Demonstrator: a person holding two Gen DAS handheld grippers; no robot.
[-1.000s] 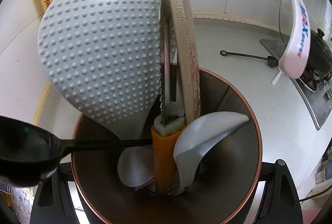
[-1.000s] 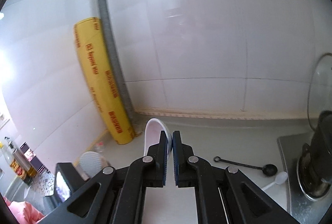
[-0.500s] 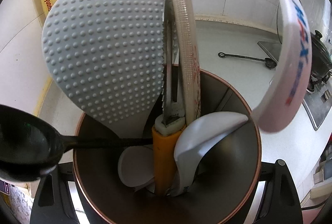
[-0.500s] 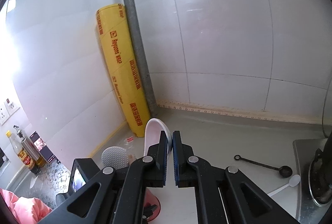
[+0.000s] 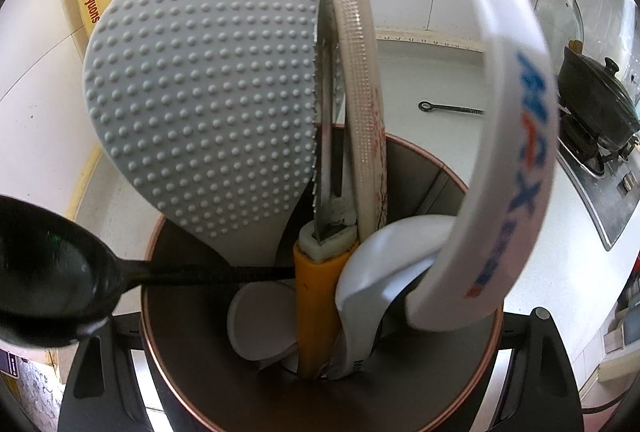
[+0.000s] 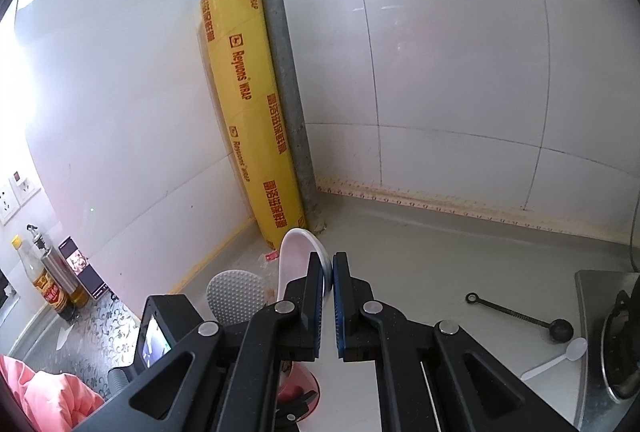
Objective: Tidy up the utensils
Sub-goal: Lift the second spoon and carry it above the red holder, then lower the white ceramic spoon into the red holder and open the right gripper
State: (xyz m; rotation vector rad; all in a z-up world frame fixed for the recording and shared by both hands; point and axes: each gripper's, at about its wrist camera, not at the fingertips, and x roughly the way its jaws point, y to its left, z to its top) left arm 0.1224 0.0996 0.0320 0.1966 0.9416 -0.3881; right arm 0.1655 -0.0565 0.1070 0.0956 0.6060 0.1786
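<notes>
Where right gripper [image 6: 329, 274] clamps (tightly): white paddle [image 6: 295, 256].

1. Both views are bright with daylight; in the right wrist view a strong glare washes out the tiled wall [image 6: 120, 91] far to the left of the tongs.
2. The white spoon [image 5: 516, 159] close to the left wrist lens is motion-smeared (its lettering is streaked), and the black ladle [image 5: 48, 268] at the lower left is soft, out of focus.
3. Inside the holder [image 5: 208, 344] shadows are deep.
4. Fisheye bending curves tile lines, and dark vignetting rings every corner.
</notes>
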